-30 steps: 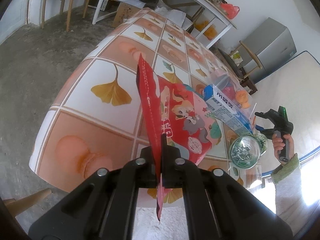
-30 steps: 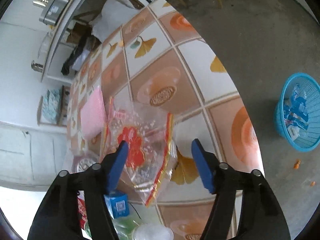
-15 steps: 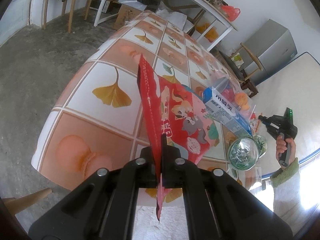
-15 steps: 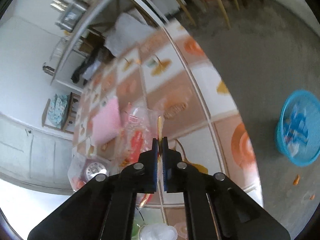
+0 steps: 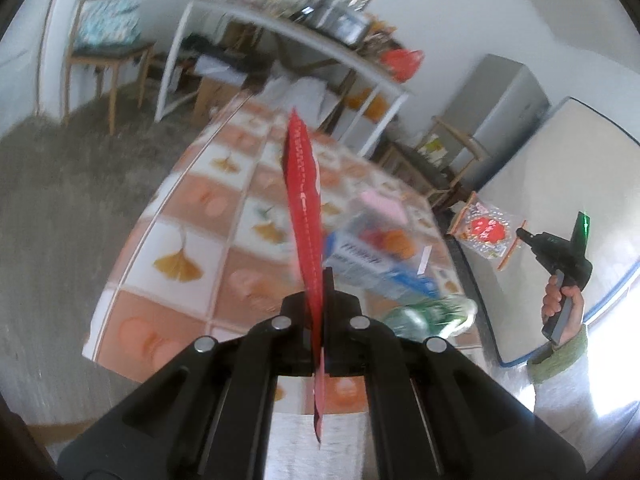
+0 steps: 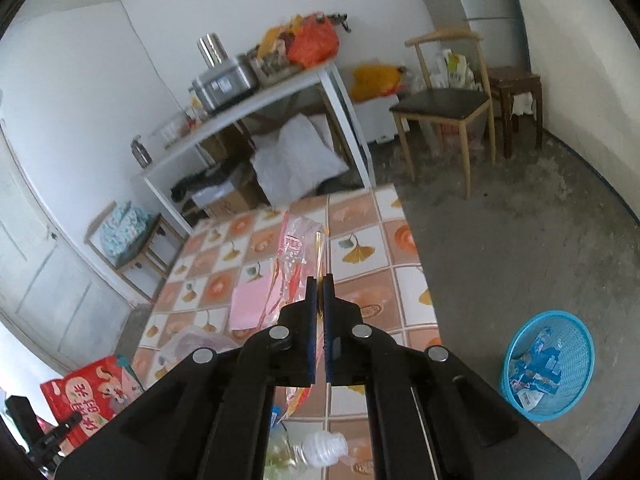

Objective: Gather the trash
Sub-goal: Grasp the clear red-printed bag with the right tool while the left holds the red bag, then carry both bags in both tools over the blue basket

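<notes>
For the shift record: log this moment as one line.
left claw: shut on red snack bag | right claw: shut on clear wrapper | blue basket: on floor, already holds trash

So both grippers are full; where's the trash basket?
In the right wrist view the blue basket stands on the concrete floor at lower right, off the tiled table's right edge.

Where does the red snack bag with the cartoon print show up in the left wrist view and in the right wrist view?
Left wrist view: the red snack bag stands edge-on at centre, clamped in the left claw.
Right wrist view: the same bag sits at the lower left edge, face-on.
Shared landmark: the tiled table with ginkgo leaves.
</notes>
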Motion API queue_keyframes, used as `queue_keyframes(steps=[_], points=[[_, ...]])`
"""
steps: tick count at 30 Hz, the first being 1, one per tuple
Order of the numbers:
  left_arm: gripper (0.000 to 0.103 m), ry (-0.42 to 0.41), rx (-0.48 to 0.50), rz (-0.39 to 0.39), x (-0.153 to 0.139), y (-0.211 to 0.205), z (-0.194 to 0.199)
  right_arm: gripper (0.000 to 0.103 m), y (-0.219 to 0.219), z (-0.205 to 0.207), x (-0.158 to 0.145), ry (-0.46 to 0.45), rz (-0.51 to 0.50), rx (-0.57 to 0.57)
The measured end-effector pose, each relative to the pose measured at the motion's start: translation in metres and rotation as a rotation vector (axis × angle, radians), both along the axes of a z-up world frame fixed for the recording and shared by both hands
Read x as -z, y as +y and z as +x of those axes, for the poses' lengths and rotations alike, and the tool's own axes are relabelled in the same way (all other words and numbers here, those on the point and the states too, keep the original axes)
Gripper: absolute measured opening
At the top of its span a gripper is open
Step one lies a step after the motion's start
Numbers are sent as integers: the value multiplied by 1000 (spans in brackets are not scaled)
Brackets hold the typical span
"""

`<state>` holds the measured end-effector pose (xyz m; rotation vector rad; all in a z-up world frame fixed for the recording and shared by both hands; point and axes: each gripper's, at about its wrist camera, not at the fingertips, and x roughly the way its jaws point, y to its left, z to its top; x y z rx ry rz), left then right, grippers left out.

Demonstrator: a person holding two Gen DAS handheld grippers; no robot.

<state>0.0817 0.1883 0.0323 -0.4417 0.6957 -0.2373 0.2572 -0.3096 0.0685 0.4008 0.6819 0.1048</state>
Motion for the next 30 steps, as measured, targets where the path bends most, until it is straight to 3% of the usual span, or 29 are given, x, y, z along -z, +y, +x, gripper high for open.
queue_keyframes(steps=[6,10,15,18,23,27,30], points=[[0,-84,98,24,-40,-44,-6,3,-47,-59,-17,-53,37,63],[0,-136,227,12,-66,-90,2,3,-92,-102,-20,-82,39,158],[0,-147,468,-11,-85,-183,33,3,-153,-155,-11,-73,50,304],[0,-122,609,-9,-86,-252,54,3,-191,-188,9,-44,51,407],[0,-18,817,43,-64,-382,84,3,-238,-221,56,34,78,533],[0,129,934,126,-17,-490,109,3,-269,-227,104,120,112,613],[0,212,978,187,21,-546,125,3,-287,-221,143,191,123,653]])
